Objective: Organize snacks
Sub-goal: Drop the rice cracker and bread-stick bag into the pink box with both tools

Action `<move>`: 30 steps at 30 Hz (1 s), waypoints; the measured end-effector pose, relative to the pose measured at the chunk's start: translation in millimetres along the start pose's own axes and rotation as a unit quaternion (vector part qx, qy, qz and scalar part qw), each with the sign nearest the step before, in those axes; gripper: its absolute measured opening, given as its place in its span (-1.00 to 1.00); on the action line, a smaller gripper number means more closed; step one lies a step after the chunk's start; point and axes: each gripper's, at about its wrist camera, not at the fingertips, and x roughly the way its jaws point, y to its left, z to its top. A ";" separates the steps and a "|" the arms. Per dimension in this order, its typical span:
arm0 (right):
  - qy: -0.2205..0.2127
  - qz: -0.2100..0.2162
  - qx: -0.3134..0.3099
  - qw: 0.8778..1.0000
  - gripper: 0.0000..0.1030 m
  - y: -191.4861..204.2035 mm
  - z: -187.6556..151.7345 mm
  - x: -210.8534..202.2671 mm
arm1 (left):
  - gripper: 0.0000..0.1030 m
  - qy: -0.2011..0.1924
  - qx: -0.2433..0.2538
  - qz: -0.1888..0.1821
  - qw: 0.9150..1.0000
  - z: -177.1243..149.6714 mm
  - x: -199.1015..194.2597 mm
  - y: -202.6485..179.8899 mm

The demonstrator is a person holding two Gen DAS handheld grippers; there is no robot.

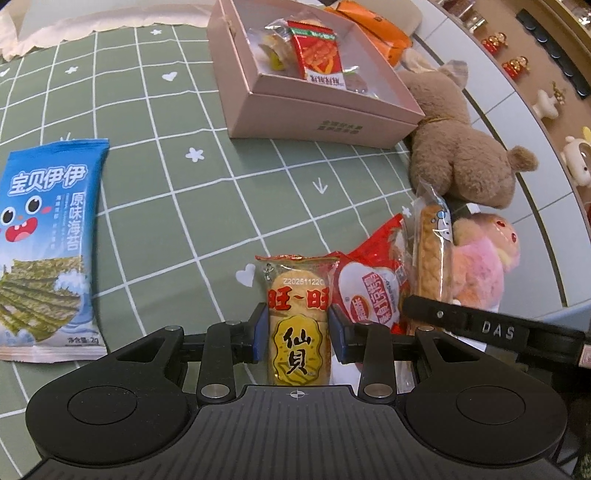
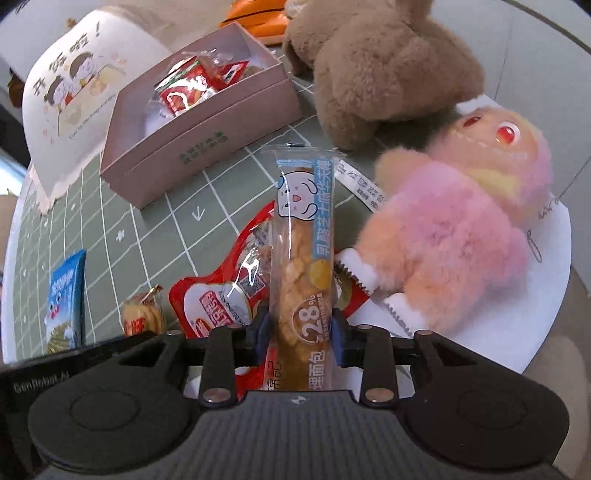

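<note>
My left gripper (image 1: 297, 317) is shut on a yellow rice cracker packet (image 1: 295, 288), its blue pads pressing both sides. My right gripper (image 2: 301, 323) is shut on a long bread stick packet (image 2: 304, 229), which stands upright between the pads; the same bread stick packet (image 1: 434, 254) rises at the right of the left wrist view. Under it lies a red-and-white snack packet (image 2: 221, 302). Further back sits an open pink box (image 1: 314, 118) holding a red packet (image 1: 317, 55) and other wrapped snacks. A blue seaweed pack (image 1: 44, 240) lies flat at the left.
A green checked cloth (image 1: 184, 166) covers the table. A brown plush (image 2: 388, 62) and a pink plush (image 2: 461, 221) lie right of the snacks near the table's edge. Orange packets (image 1: 373, 26) sit behind the box. A printed white cloth (image 2: 74, 92) lies beyond the pink box (image 2: 207, 147).
</note>
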 end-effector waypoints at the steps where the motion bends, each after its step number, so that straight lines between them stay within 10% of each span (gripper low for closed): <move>1: 0.002 -0.001 -0.004 1.000 -0.36 1.7 0.5 1.1 | -0.24 0.000 0.001 0.001 1.000 0.1 1.1 -0.6; 18: -0.045 -0.029 -0.121 0.991 -0.02 33.0 37.7 11.6 | -0.25 -0.017 0.051 0.013 0.998 -0.1 -20.3 -11.4; 22: -0.037 -0.017 -0.150 0.988 -0.46 34.7 46.7 22.0 | -0.25 -0.024 0.064 0.010 0.998 4.6 -32.2 -17.8; 30: -0.036 0.042 -0.123 0.991 -0.50 15.6 37.1 -32.7 | -0.25 -0.089 0.145 -0.016 0.985 82.8 -87.7 -55.9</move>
